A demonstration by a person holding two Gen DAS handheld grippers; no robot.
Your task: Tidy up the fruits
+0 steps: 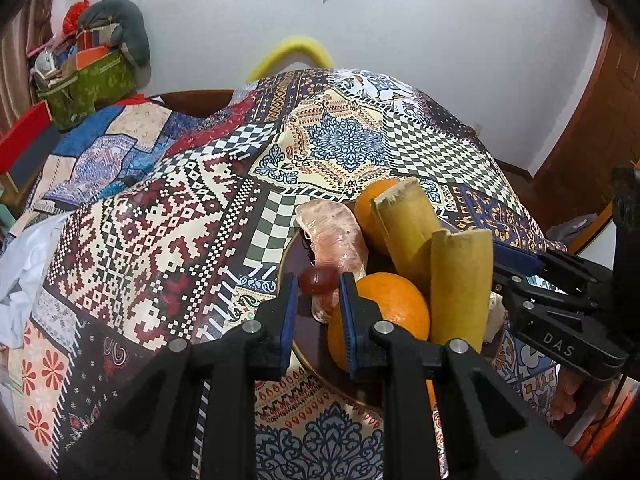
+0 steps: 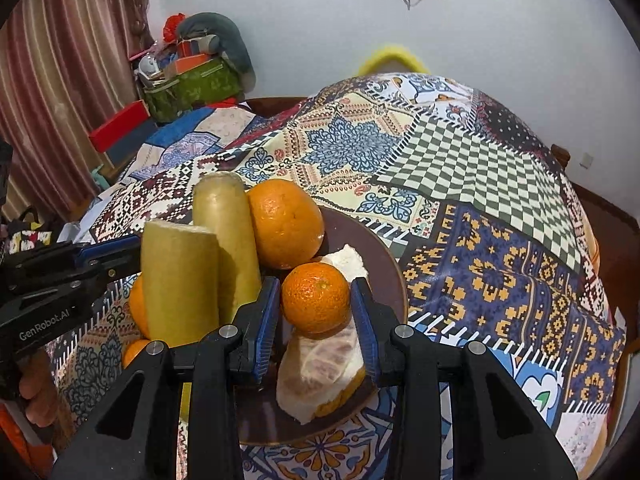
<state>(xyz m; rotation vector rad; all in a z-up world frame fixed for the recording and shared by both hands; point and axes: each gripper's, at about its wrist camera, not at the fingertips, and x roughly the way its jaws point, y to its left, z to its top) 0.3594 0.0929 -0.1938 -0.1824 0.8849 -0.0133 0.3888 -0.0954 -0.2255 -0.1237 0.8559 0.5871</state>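
A dark brown plate [image 2: 384, 256] on a patchwork-clothed counter [image 2: 500, 280] holds oranges, 2 sugarcane pieces and pomelo segments. The right gripper [image 2: 316, 312] brackets a small mandarin [image 2: 315, 298], its fingers barely apart from the rind; likely light, soft-skinned, best held across its middle. The left gripper [image 1: 319, 282] frames a small red fruit [image 1: 319, 280], contact unclear.

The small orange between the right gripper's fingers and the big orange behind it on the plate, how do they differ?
The small orange is clearly smaller than the big orange. The small one sits on a peeled pomelo piece between the right gripper fingers; the big one lies farther back, against a sugarcane stick. The small one's skin looks more pebbled. Both are round, orange and unpeeled, on the brown plate.
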